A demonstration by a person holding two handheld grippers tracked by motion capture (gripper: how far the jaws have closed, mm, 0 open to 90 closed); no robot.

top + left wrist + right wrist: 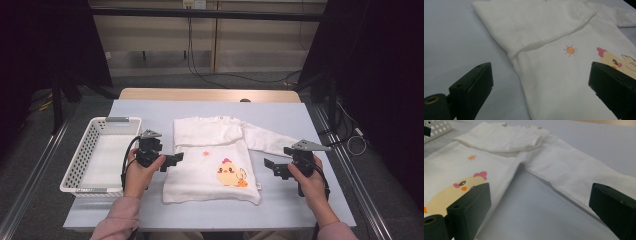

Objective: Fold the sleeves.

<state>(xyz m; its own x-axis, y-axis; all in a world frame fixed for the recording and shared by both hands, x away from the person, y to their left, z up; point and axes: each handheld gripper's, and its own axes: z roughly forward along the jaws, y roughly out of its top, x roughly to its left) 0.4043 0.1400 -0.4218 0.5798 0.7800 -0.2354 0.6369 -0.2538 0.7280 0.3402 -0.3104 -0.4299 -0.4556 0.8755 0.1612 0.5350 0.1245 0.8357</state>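
While the shirt (pixel 210 160) lies flat, shoulder snaps (pixel 533 127) show close up.

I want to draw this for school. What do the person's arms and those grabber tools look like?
Both sleeves are pink. Each hand holds a black tool: the left gripper and the right gripper. Each has two chunky, blocky black jaws, a grey three-cornered plate on top, and a black cable trailing back along the hand.
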